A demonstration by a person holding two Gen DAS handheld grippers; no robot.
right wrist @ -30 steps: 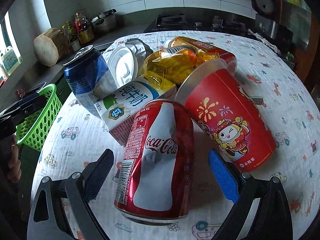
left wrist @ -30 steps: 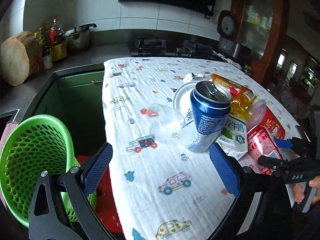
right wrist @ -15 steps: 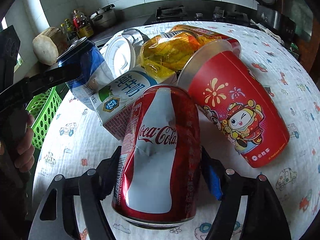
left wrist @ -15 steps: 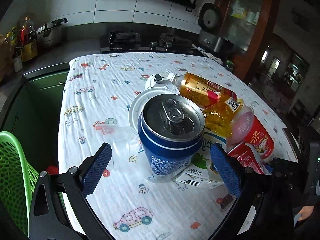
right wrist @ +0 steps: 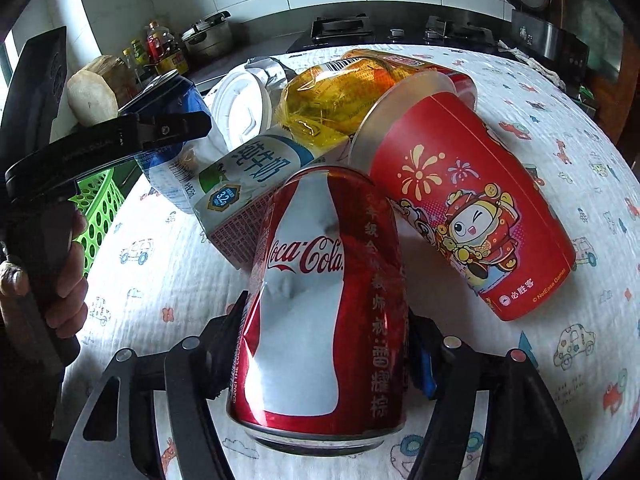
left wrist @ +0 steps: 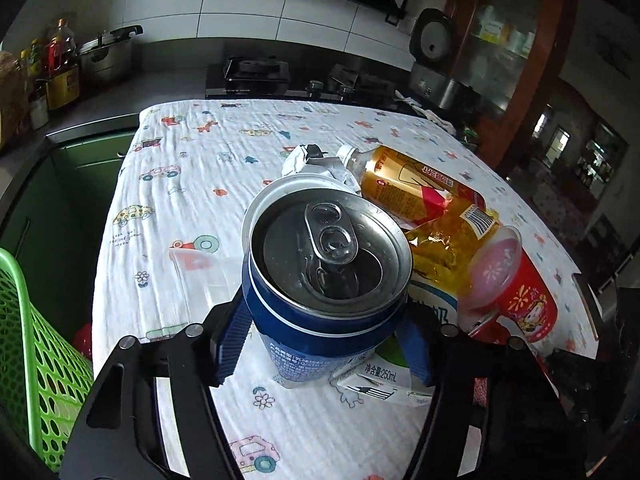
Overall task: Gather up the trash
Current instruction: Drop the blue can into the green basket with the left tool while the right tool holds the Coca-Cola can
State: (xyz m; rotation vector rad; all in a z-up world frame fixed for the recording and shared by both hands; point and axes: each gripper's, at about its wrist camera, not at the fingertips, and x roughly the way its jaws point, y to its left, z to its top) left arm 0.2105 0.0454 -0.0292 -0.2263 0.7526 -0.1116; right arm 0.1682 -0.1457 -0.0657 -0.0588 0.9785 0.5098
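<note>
An upright blue aluminium drink can is clamped by the left gripper and a dented red cola can by the right gripper, both low on the printed tablecloth, presumably for transfer to the green perforated plastic basket beside the table.

Two cameras, one on each gripper, both very close to the trash.
The left looks down on the blue can. The right faces the red can. Both see the milk carton.
</note>
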